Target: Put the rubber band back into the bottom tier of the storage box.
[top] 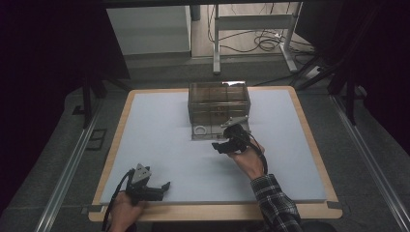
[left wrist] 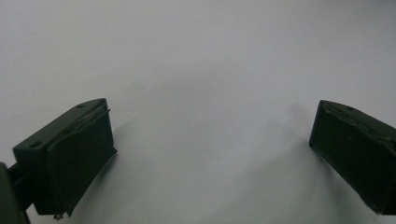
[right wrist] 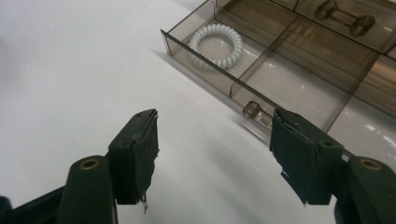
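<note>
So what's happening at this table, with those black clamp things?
A person holds a hand-held gripper in each hand over a white table. The right hand-held gripper is open, just in front of the pulled-out drawer of a smoky transparent plastic drawer box. A white spiral hair tie lies in the drawer. The left hand-held gripper is open above bare tabletop, holding nothing.

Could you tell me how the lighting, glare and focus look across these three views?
High view: the white table is evenly lit, the surroundings very dark, the clear drawer box dim. Left gripper view: the open left tool casts soft shadows; its jaws look blurred. Right gripper view: glare on the open drawer floor, the white coil ring sharp, the right tool softer.
</note>
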`<state>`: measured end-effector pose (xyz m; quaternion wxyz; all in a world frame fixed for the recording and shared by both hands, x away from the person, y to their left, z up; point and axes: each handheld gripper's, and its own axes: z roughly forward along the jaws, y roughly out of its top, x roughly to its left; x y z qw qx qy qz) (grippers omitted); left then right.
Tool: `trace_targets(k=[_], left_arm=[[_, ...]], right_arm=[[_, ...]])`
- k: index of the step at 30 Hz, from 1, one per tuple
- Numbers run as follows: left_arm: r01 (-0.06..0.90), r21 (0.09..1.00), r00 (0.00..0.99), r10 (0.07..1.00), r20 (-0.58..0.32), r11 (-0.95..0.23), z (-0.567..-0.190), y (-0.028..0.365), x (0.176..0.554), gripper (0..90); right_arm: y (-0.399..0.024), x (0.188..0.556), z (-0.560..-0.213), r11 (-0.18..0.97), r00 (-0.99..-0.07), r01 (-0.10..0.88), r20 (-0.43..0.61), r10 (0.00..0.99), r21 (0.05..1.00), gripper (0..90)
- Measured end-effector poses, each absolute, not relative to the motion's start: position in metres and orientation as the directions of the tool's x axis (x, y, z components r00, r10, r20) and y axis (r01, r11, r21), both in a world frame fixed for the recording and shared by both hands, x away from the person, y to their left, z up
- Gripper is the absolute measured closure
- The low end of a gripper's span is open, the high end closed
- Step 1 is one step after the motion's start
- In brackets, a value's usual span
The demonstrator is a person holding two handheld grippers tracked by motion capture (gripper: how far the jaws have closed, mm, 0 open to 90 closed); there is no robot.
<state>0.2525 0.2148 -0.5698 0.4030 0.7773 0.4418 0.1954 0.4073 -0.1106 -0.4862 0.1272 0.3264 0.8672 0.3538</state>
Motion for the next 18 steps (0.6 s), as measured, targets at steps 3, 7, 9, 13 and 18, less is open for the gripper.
trace_targets(k=[3, 7, 9, 13, 18], left_arm=[[0.53, 0.799, 0.533, 0.844, -0.052, -0.285, -0.57, 0.215, 0.253, 0.0], [0.53, 0.799, 0.533, 0.844, -0.052, -0.285, -0.57, 0.215, 0.253, 0.0], [0.53, 0.799, 0.533, 0.844, -0.052, -0.286, -0.57, 0.215, 0.253, 0.0], [0.53, 0.799, 0.533, 0.844, -0.052, -0.285, -0.57, 0.215, 0.253, 0.0], [0.53, 0.799, 0.533, 0.844, -0.052, -0.285, -0.57, 0.215, 0.253, 0.0]], right_arm=[[-0.114, 0.405, -0.487, 0.533, -0.75, 0.483, 0.015, 0.661, 0.695, 30.7], [-0.119, 0.403, -0.489, 0.531, -0.746, 0.488, 0.016, 0.666, 0.693, 29.3], [-0.122, 0.402, -0.49, 0.532, -0.744, 0.49, 0.014, 0.668, 0.691, 28.7], [-0.126, 0.4, -0.491, 0.532, -0.739, 0.495, 0.01, 0.673, 0.687, 27.6], [-0.131, 0.397, -0.49, 0.534, -0.738, 0.496, 0.008, 0.675, 0.685, 26.5]])
